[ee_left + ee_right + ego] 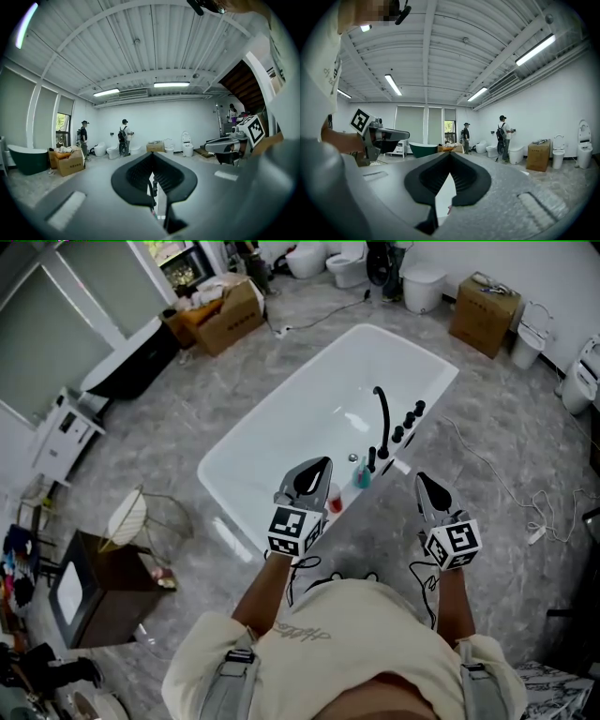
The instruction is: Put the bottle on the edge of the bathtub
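My left claw [152, 155] was shut tight, its black pads tip to tip with nothing between them. My right claw [450, 154] looked the same, tips together and empty, with only a sliver of white showing through the gap lower down. Both were raised and pointed out across the room rather than down at the work, so each claw's camera caught the other claw, the far wall and the ceiling.

Below them, in the head view, lay the white bathtub [309, 409], set slantwise on the grey floor [187, 418]. The bottle [363, 474], a small teal one, stood upright on the near edge of the tub, just beside the black faucet [382, 413] and its row of knobs. It sat between my two claws and touched neither. A small red and white thing [335, 500] lay near the left claw's tip; I could not tell what it was.

I judged the placing itself to be done: the bottle was on the edge and I held nothing. What remained, as I saw it, was only to draw both claws back without brushing the bottle. If it needed setting straighter, I would have to open one claw first, bring it down around the bottle's body and keep clear of the faucet.
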`<state>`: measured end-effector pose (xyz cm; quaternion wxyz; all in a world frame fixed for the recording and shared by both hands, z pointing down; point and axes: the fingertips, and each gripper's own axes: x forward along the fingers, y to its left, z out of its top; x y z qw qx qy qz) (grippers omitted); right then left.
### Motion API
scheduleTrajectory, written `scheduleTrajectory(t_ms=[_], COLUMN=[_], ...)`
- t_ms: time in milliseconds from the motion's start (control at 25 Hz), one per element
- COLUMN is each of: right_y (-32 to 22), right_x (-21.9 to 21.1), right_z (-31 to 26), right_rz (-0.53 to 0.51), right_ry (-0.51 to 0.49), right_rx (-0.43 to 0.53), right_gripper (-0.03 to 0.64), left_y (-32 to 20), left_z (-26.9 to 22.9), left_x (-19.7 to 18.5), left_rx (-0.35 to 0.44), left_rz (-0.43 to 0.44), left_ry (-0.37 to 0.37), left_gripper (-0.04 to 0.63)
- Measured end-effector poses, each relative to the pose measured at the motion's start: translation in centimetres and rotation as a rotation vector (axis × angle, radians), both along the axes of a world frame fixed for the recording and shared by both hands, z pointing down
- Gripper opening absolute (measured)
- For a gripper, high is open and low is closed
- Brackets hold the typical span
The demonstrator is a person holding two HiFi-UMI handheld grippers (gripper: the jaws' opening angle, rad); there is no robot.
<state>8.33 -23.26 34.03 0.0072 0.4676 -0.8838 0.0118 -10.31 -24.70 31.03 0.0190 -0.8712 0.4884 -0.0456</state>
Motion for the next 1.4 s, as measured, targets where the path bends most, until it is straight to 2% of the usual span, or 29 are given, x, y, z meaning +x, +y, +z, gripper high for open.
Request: scheduleTrajectory(t_ms=[200, 320, 440, 800, 1280, 1400], right_y=[-0.3, -0.2, -0.3, -0.8, -0.9, -0.7], right_x=[-0.3, -0.6, -0.8, -0.1, -0.6, -0.8], right_z=[-2.4, -3.0, -2.7, -1.7, -1.6, -1.1], right_rz=[0.004, 0.007, 0.01, 0.032, 0.026, 0.021], right_ry=[-0.001, 0.003, 0.01, 0.023, 0.054, 0.031], right_rx=[0.05, 0.062, 0.059, 0.019, 0.014, -0.007], right_gripper=[0.0, 0.0, 0.0, 0.0, 0.0, 0.0], left_y=[-0.6, -0.8, -0.9, -1.4, -1.5, -1.6], left_z=[-2.1, -2.2, -1.5, -1.3, 0.1, 0.3], left_x=[-0.6, -0.8, -0.9, -1.2, -2.6, -2.7], left_rx=[0.047, 0.058, 0.043, 0.037, -0.015, -0.011], left_rz=[-0.021, -0.024, -0.029, -0.037, -0.048, -0.048], left_ry=[0.005, -0.02, -0.037, -0.028, -0.008, -0.005], left_gripper=[0.017, 0.017, 0.017, 0.017, 0.017, 0.017])
